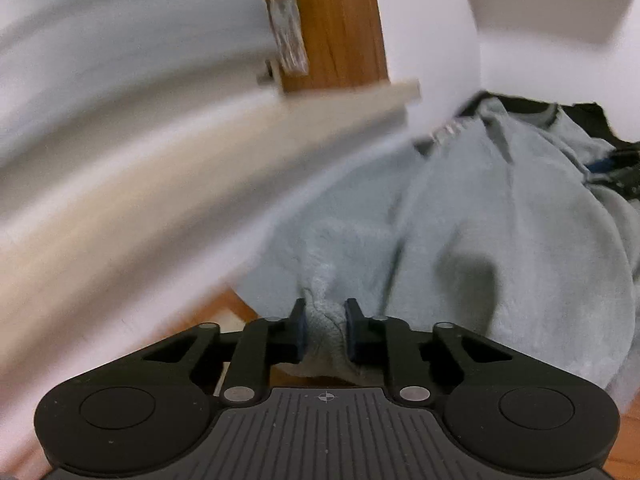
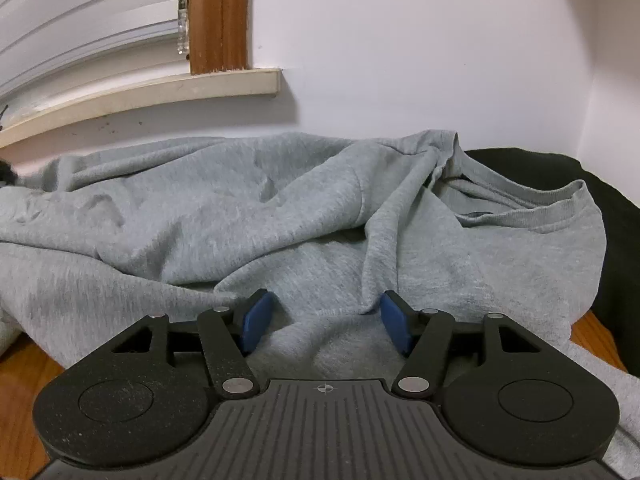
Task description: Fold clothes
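Over on the left, the left gripper has its fingers drawn in narrow and pinched on a bunched fold of the grey sweatshirt, the cloth squeezed up between the blue pads and rising away from them in a soft ridge. That view is streaked with blur: the window sill smears across the upper left, the wooden window frame stands above it, and a small clear pull hangs against the frame. Orange-brown wooden surface peeks out just left of the pinched fabric, and something dark sits at the far right edge beyond the sweatshirt, too blurred to name. Moving across to the right wrist view, everything is sharp: the sweatshirt sprawls rumpled along the foot of the white wall, heaped in thick folds on the left, its ribbed collar lying open toward the right. The right gripper hovers low over the cloth with its fingers spread wide, nothing between them, grey fabric showing in the gap. A black garment lies behind the collar and down the right side, partly under the sweatshirt, and bare wooden surface shows at both lower corners.
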### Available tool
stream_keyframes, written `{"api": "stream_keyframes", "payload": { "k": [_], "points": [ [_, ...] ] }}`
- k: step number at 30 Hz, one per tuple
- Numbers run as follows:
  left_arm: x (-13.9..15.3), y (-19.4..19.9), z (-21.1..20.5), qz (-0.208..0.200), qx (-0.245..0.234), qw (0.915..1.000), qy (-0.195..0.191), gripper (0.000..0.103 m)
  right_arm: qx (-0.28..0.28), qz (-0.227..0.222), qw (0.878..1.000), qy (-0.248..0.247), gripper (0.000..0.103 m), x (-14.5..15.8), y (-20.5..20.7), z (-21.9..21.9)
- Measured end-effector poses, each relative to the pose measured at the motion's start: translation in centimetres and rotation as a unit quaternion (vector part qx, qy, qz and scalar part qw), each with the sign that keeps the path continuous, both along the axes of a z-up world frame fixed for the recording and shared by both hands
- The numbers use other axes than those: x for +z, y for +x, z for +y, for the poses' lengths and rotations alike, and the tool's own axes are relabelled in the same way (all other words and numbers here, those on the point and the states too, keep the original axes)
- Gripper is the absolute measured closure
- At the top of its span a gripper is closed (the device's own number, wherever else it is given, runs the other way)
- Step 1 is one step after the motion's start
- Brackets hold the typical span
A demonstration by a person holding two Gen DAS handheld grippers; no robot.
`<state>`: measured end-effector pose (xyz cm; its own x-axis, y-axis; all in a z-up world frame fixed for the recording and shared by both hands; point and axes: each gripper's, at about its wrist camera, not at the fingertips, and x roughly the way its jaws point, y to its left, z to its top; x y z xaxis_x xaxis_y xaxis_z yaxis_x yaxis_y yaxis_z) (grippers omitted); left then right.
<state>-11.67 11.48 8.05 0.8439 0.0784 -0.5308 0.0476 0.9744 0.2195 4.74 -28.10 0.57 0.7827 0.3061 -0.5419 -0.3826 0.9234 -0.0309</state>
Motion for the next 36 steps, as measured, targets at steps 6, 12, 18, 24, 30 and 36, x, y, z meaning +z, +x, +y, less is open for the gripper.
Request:
{"api": "stream_keyframes", "payload": {
  "k": [6, 12, 18, 24, 30, 36],
  "points": [
    [3.3, -0.8, 0.6, -0.095, 0.072, 0.9919, 0.043, 0.084, 0.002, -0.002, 1.0, 0.004, 0.042, 0.0, 0.1, -0.2],
    [1.4, -2.0, 1.7, -0.063, 0.074, 0.995, 0.024, 0.084, 0.002, -0.002, 1.0, 0.006, 0.042, 0.1, 0.1, -0.3],
    [-0.9, -3.9, 2.8, -0.057, 0.078, 0.995, -0.022, 0.049, 0.0, -0.002, 1.0, 0.002, 0.042, 0.3, 0.0, -0.2],
    [-2.4, -4.3, 3.7, -0.075, 0.073, 0.993, -0.054, 0.02, 0.001, 0.002, 1.0, -0.028, 0.048, 1.5, -0.3, 1.4],
    [-2.7, -4.3, 4.6, -0.073, 0.046, 0.9898, -0.113, 0.005, 0.043, -0.021, 0.996, -0.07, 0.06, 4.2, -0.3, 7.7],
    [-2.6, -4.6, 3.9, -0.073, 0.032, 0.9895, -0.12, 0.0, 0.107, 0.004, 0.993, -0.047, 0.059, 5.5, 2.3, 17.0]
  ]
}}
